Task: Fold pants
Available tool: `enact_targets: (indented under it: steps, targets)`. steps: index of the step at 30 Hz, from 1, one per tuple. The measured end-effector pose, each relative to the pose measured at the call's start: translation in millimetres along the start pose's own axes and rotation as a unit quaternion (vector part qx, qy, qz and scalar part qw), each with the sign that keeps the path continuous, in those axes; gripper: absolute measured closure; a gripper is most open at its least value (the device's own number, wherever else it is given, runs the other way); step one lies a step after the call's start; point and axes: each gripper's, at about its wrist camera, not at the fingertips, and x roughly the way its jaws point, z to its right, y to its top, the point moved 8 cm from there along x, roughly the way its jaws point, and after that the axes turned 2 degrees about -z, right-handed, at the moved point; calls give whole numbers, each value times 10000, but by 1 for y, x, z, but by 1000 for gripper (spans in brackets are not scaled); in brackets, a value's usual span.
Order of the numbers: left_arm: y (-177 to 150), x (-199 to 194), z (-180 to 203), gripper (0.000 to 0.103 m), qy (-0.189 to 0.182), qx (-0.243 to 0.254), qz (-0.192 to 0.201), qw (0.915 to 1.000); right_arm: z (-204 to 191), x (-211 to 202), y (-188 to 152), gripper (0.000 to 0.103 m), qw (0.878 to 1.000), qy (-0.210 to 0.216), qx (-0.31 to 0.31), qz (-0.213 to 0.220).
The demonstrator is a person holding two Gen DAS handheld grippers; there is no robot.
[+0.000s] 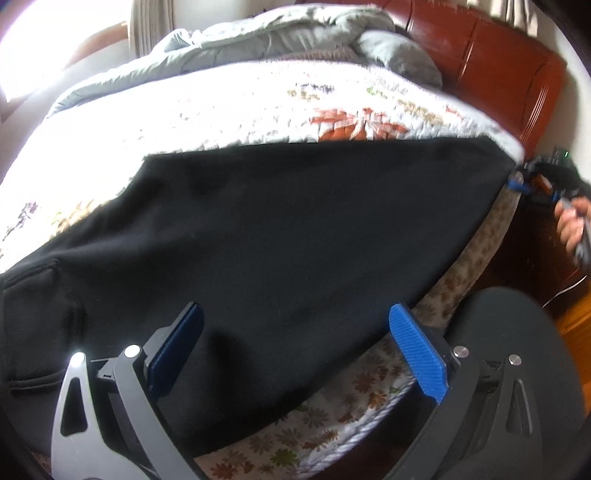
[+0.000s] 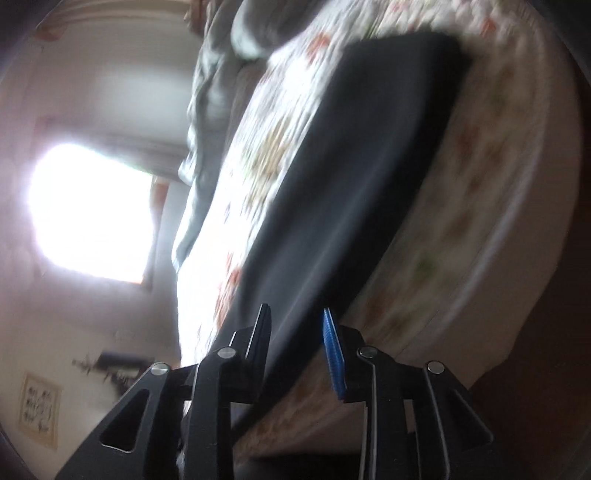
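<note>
Seen from the left wrist, the left gripper (image 1: 295, 345) angles down, jaws spread wide over black pants (image 1: 280, 229) lying flat on a floral quilt (image 1: 229, 107), gripping nothing; a wooden headboard (image 1: 491, 59) stands behind. From the right wrist, the right gripper (image 2: 295, 332) sits partly open, the pants' edge between its pads without clear pressure; a bright window (image 2: 92, 214) glares.

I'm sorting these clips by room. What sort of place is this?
Most likely a bedroom: the black pants lie on a bed with a floral quilt, a rumpled grey duvet and a wooden headboard.
</note>
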Motion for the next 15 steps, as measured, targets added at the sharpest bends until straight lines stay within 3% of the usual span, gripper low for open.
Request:
enact_targets:
  steps: [1, 2, 4, 6, 11, 12, 13, 15]
  targets:
    - [-3, 7, 0, 2, 17, -21, -87, 10000, 6, 2, 6, 77, 10000, -74, 13, -7]
    - [-2, 8, -1, 2, 25, -30, -75, 10000, 14, 3, 10, 96, 9998, -206, 37, -4]
    - [-3, 7, -1, 2, 19, -47, -96, 9999, 21, 6, 15, 99, 9998, -189, 31, -84]
    - [-4, 7, -2, 2, -1, -54, -119, 9999, 15, -5, 22, 95, 9999, -21, -123, -19]
    - [-5, 6, -2, 2, -26, -68, -84, 9999, 41, -47, 70, 85, 9966, 71, 215, 789]
    - [-5, 6, -2, 2, -22, -76, -73, 9999, 49, -57, 81, 81, 9950, 54, 287, 954]
    - [-6, 6, -2, 2, -21, -88, -63, 9999, 56, -63, 88, 70, 9936, 21, 358, 1075]
    - [-6, 6, -2, 2, -20, -103, -59, 9999, 66, -67, 98, 64, 9919, 34, 480, 1174]
